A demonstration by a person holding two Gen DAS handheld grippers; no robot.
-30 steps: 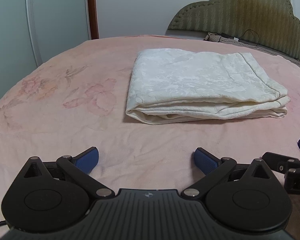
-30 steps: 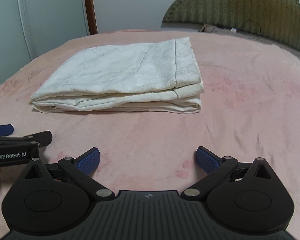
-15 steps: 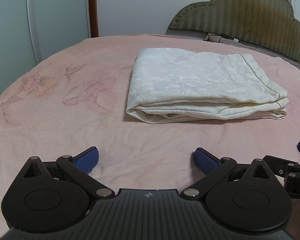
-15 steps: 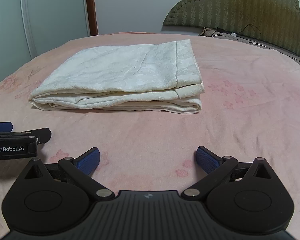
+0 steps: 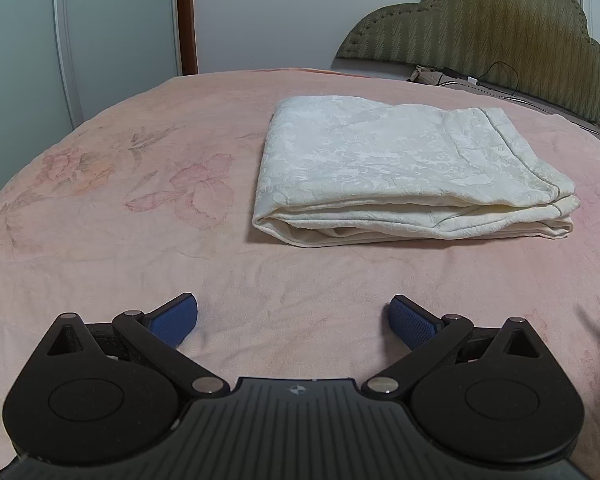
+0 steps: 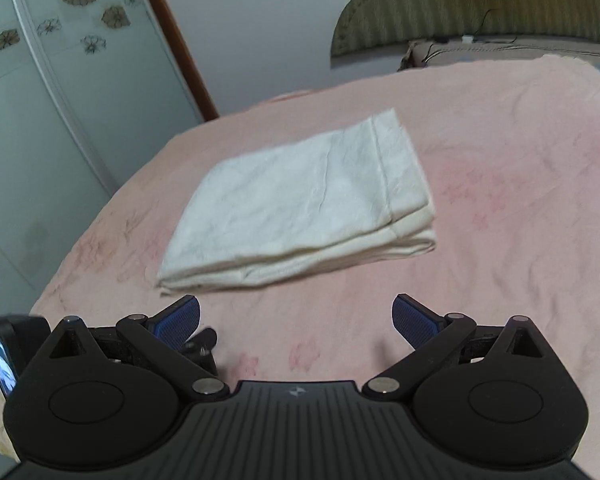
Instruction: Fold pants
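Note:
The cream white pants [image 5: 404, 172] lie folded in a flat rectangular stack on the pink bedspread [image 5: 140, 208]. My left gripper [image 5: 294, 322] is open and empty, low over the bedspread in front of the stack. My right gripper [image 6: 296, 320] is open and empty, raised and tilted, looking down on the folded pants [image 6: 304, 204]. Part of the left gripper shows at the lower left of the right wrist view [image 6: 4, 344].
An olive padded headboard [image 5: 480, 28] stands at the back right, with a pillow and a cable at its foot. A pale wardrobe [image 6: 40, 120] with flower decals and a brown door frame [image 5: 186, 16] stand on the left past the bed's edge.
My right gripper has lifted and tilted, so it sees the pants from higher up. It has left the left wrist view. The left gripper has hardly moved. The pants lie still.

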